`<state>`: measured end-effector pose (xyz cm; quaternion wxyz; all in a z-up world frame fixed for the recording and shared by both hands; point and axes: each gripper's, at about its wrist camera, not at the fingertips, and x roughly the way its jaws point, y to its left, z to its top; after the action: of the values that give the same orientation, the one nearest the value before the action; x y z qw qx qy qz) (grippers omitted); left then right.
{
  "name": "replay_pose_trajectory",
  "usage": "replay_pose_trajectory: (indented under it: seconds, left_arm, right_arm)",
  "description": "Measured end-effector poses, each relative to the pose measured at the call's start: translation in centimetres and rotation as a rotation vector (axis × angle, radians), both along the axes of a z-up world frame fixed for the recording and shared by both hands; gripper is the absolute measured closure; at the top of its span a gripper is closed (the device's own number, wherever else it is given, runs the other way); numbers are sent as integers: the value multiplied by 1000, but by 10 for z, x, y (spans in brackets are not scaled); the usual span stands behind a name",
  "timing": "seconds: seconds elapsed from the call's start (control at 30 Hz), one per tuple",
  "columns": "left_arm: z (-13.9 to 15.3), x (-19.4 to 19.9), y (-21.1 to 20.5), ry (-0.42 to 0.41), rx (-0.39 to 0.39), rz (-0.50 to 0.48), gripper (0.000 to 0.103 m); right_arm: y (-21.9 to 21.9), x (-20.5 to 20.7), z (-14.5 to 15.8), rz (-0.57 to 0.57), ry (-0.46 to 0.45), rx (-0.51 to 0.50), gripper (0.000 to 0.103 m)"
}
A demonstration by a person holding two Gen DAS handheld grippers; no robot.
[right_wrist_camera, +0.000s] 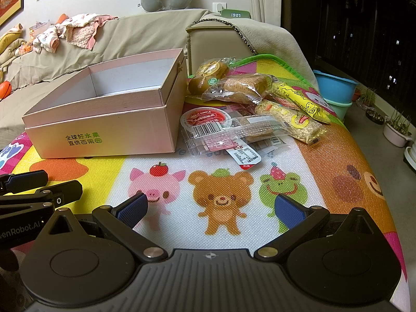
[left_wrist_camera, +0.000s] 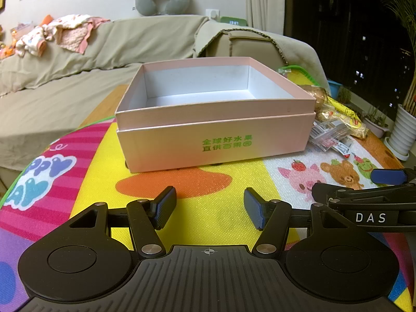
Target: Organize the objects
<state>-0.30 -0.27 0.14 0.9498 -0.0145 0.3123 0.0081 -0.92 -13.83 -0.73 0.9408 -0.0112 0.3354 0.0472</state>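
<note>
An open pink cardboard box (left_wrist_camera: 213,140) with green lettering stands on a colourful cartoon mat (left_wrist_camera: 215,223); its white inside looks bare. The same pink box (right_wrist_camera: 104,130) sits at the left in the right wrist view. To its right lies a pile of wrapped snacks (right_wrist_camera: 249,111): bread rolls in clear wrap, a red-lidded cup, a yellow packet, a seed bar. My left gripper (left_wrist_camera: 209,208) hovers open over the mat in front of the box, holding nothing. Wide open and holding nothing, my right gripper (right_wrist_camera: 212,209) hangs above the printed bear, short of the snacks.
A beige covered sofa (left_wrist_camera: 78,59) with baby clothes and a grey neck pillow runs behind the table. Blue tubs (right_wrist_camera: 335,88) and potted plants stand at the right by a dark window. Each gripper shows at the edge of the other's view.
</note>
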Motion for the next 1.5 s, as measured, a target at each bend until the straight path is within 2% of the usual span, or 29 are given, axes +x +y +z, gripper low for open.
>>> replay_pose_trajectory:
  seconds: [1.03, 1.33, 1.5]
  left_arm:
    - [0, 1, 0, 4, -8, 0, 39]
    - [0, 2, -4, 4, 45, 3, 38]
    - [0, 2, -5, 5, 45, 3, 37]
  right_arm:
    - [1, 3, 0, 0, 1, -4, 0]
    - [3, 0, 0, 0, 5, 0, 0]
    - [2, 9, 6, 22, 76, -4, 0]
